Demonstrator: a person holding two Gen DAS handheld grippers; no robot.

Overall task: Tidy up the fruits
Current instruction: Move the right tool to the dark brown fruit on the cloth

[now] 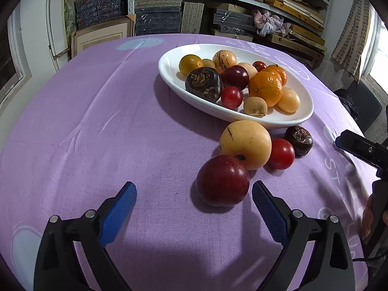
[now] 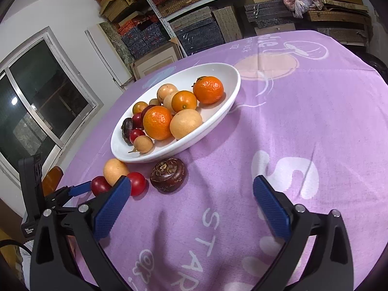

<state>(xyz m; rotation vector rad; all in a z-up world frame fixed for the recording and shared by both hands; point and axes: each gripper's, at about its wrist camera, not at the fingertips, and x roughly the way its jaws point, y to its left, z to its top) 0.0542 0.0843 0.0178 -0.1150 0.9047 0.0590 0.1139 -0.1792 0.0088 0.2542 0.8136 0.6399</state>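
A white oval bowl (image 1: 286, 118) (image 2: 218, 111) on the purple cloth holds several fruits: oranges, small tomatoes, yellow fruits, a dark plum and a dark chestnut. Loose on the cloth before it lie a dark red plum (image 1: 222, 180) (image 2: 99, 185), a yellow melon-like fruit (image 1: 245, 144) (image 2: 115, 171), a red tomato (image 1: 281, 154) (image 2: 138, 183) and a dark water chestnut (image 1: 298, 140) (image 2: 168, 175). My left gripper (image 1: 194, 194) is open, with the plum just ahead of its right finger. My right gripper (image 2: 191, 191) is open and empty, with the chestnut just ahead between its fingers.
The table wears a purple printed cloth (image 1: 97, 121) (image 2: 303, 109). Shelves of boxes (image 1: 218, 4) stand behind it, a window (image 2: 36, 97) at the left. The left gripper's body (image 2: 36, 194) shows at the right wrist view's left edge.
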